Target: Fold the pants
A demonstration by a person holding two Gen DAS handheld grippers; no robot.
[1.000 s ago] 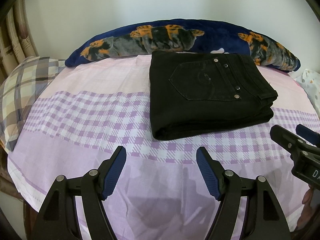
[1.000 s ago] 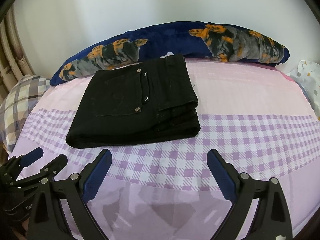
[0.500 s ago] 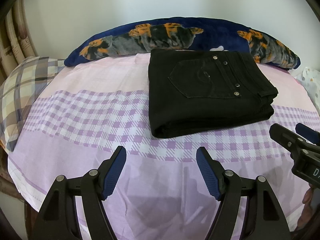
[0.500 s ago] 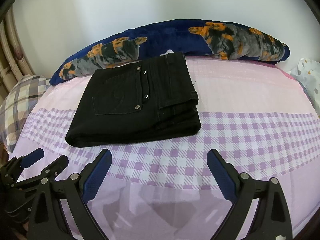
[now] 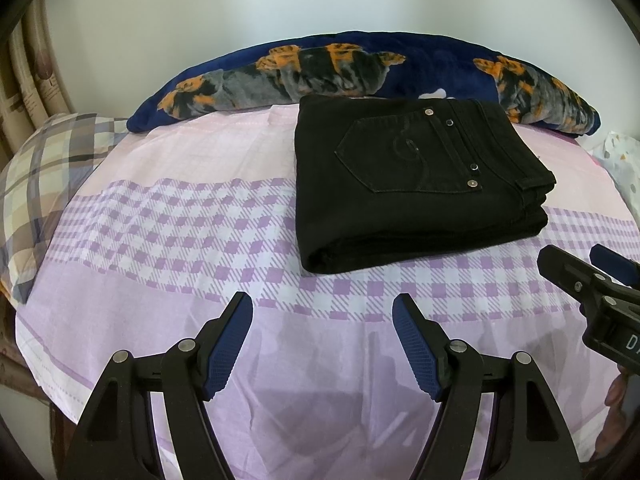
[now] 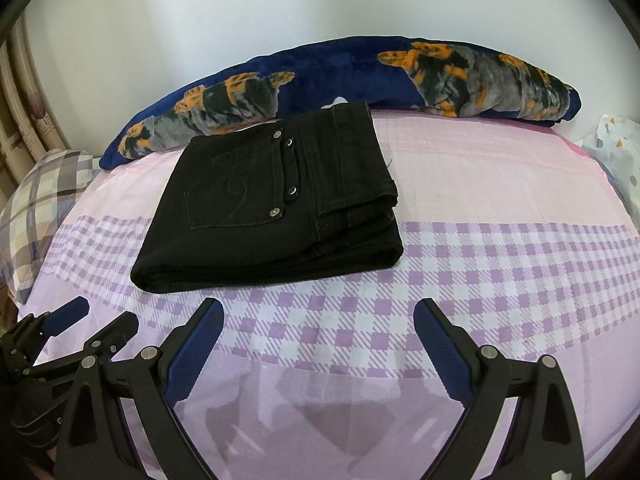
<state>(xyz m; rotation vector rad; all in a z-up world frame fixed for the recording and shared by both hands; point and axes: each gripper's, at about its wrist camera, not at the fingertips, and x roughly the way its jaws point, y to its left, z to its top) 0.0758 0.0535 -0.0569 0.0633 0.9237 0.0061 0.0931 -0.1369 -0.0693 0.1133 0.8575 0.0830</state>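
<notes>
Where right view looks, pants (image 6: 272,204) show stacked folds.

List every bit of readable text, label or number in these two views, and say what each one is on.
"D": white letters cut off at the picture's edge, on the body of the right gripper seen in the left wrist view; the rest is out of frame.
Pants: rivets and a stitched swirl on the pocket, no lettering readable.
Blanket, sheet and plaid pillow: patterns only, no text.

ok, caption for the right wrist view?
Folded black pants on the checked sheet, both open tongs held short of them.
</notes>
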